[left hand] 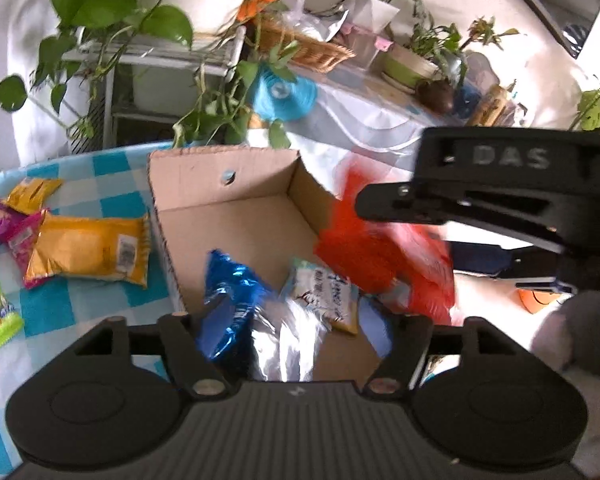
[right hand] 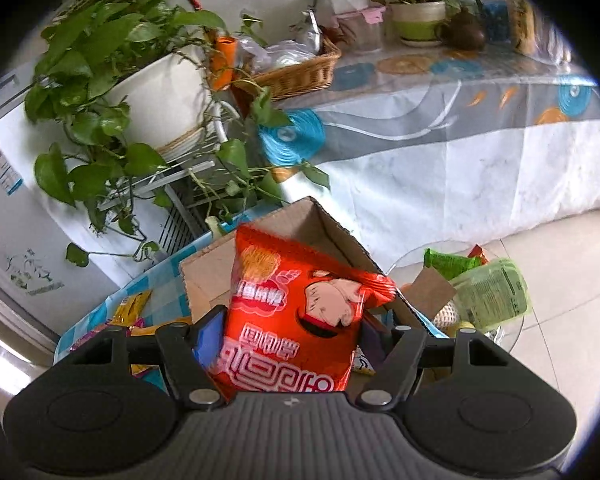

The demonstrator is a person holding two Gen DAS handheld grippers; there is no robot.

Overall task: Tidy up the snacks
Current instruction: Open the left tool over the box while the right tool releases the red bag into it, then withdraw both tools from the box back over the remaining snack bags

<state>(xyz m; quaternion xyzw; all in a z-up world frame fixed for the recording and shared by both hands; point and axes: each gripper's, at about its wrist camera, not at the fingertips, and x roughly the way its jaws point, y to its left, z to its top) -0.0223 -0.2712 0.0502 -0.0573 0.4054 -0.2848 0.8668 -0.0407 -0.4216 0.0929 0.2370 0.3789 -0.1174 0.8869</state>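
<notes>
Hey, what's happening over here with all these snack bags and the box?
A person is sorting snacks into a cardboard box with two hand-held grippers. The right hand-held gripper holds a red snack bag over the box. The left hand-held gripper stands over the box with a blue bag between its fingers, though whether they grip it is unclear; a pale packet already lies inside. Yellow bags, a pink one and others remain on the checked tablecloth.
</notes>
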